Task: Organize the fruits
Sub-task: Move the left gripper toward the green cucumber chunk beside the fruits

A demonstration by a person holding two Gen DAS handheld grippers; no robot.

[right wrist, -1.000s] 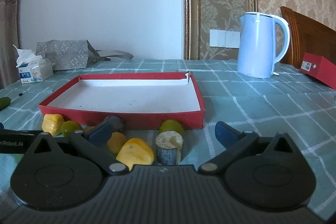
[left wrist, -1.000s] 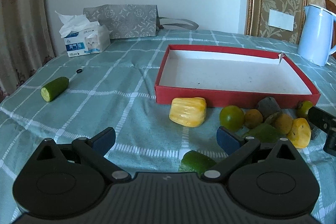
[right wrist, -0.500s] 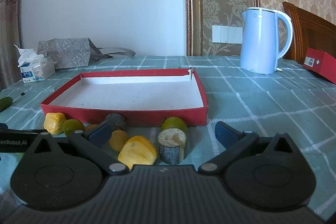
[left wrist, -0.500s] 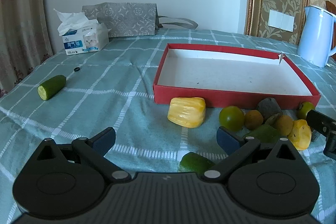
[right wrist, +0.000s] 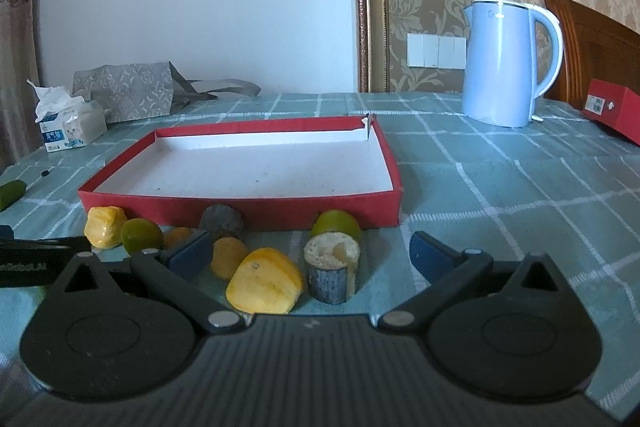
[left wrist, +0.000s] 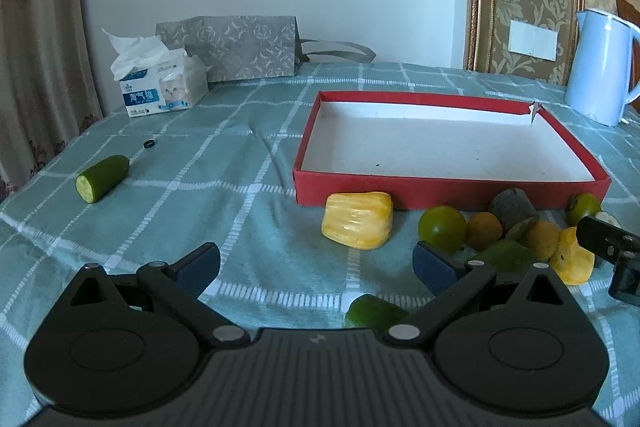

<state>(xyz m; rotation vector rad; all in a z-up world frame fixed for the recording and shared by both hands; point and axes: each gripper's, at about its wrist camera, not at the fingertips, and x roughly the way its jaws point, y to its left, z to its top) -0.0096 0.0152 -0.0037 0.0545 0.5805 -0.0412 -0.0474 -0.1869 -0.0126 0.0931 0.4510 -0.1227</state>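
Fruit near the box, box mid-table

Fruit pieces lie before the box; kettle far right, tissue pack far left.

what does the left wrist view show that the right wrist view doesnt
Only the left wrist view shows the green piece lying just ahead of the left gripper, whose jaws stand open.

Only the right wrist view shows the small red box at the far right, the wooden chair back, and the pale cut top of the grey cylinder piece ahead of the open right gripper.

Both show the empty red tray, blue kettle, tissue box, grey bag, cucumber piece and ridged yellow piece.
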